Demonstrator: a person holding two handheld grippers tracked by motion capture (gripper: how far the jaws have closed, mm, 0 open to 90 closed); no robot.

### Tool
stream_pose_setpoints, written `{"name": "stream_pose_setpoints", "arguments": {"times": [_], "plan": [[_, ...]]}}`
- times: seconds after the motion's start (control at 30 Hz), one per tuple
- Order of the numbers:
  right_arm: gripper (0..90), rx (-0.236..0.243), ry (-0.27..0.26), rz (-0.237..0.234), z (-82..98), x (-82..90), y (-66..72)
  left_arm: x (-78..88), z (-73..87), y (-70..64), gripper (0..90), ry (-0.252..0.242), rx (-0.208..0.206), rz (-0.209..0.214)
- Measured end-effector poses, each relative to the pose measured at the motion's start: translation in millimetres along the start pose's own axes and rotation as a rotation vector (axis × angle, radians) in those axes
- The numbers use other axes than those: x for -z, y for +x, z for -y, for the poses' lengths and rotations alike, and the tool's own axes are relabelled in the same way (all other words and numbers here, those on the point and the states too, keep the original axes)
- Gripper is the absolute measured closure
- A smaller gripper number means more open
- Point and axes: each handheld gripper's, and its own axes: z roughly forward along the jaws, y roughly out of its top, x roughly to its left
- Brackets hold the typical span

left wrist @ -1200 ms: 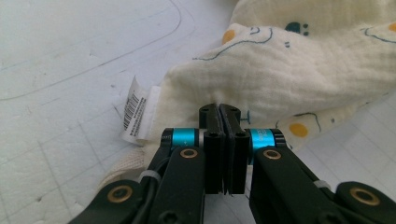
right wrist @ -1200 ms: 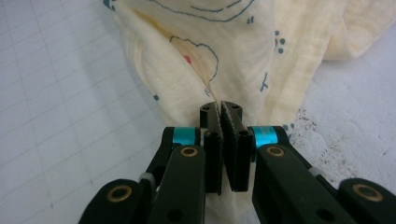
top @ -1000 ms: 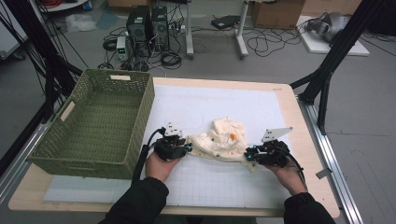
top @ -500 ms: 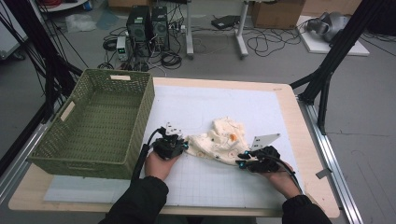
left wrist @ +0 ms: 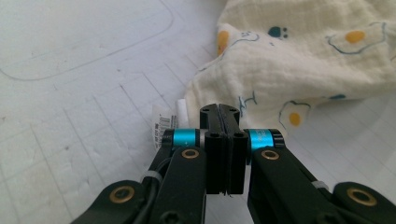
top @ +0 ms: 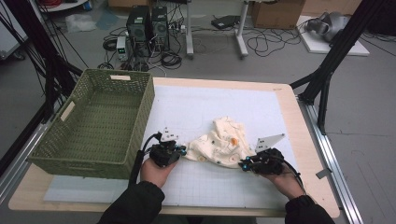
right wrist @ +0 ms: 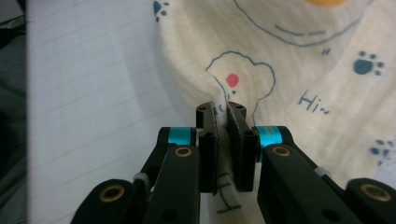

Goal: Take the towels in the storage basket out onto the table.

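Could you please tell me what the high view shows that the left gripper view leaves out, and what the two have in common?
High view: the green woven basket at the table's left, the right gripper at the cloth's near right edge, and the person's dark sleeves. Left gripper view: a close look at the left gripper, its black jaws pressed together at the cloth's edge, beside a small white care label. Both: the cream muslin cloth printed with fried eggs lying crumpled on the white gridded mat.
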Motion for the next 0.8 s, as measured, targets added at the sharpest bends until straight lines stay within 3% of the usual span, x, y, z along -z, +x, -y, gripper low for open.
{"name": "stream_pose_setpoints", "arguments": {"times": [0.2,0.27,0.4,0.47,0.53,0.6,0.8], "plan": [[83.8,0.019,0.001,-0.048,6.4,11.7,21.9,27.9,6.4,-18.6,88.8,0.007,-0.043,0.044],[81.0,0.025,0.001,-0.077,8.6,14.0,27.6,32.3,8.8,-23.9,88.2,0.012,-0.059,0.079],[67.3,0.027,-0.05,-0.098,4.7,22.9,29.4,34.5,4.7,-25.6,71.5,-0.013,-0.066,0.105],[64.9,0.016,-0.067,-0.08,-0.6,26.3,24.8,31.0,-0.6,-23.1,66.2,-0.021,-0.071,0.113],[63.7,0.013,-0.072,-0.035,-6.6,26.3,17.0,24.3,-6.5,-18.2,65.5,-0.029,-0.067,0.115],[62.3,-0.003,-0.094,-0.018,-12.0,23.4,8.2,14.4,-12.1,-12.8,65.6,-0.034,-0.063,0.103],[62.3,-0.019,-0.061,0.087,-25.4,1.0,-21.5,-18.5,-22.1,1.4,67.4,-0.048,-0.001,0.113]]}}
